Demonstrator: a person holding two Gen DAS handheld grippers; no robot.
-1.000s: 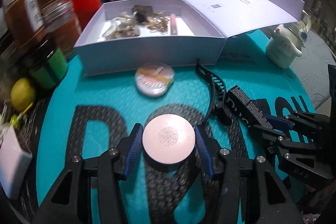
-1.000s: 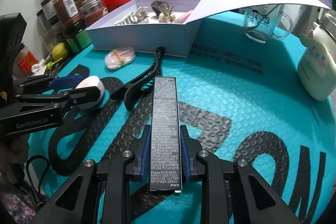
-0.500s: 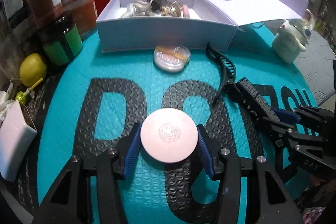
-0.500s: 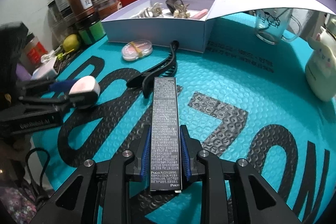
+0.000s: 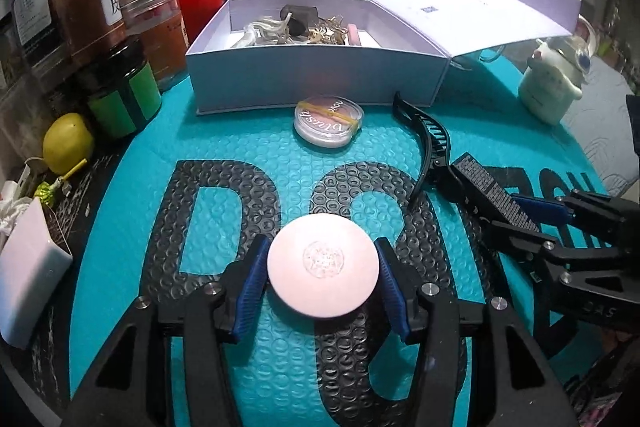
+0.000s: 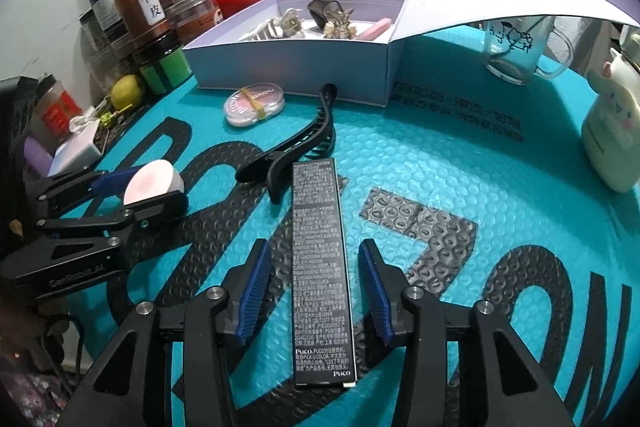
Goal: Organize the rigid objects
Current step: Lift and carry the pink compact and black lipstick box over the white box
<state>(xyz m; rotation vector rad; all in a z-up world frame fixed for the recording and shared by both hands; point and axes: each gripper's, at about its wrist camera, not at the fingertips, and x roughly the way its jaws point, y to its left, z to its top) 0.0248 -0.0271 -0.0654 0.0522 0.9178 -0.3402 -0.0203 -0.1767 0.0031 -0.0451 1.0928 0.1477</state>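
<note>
While left gripper (image 5: 323,281) fingers clamp pink compact (image 5: 322,266), right gripper (image 6: 316,289) fingers spread around "Puco" box (image 6: 322,267).
</note>
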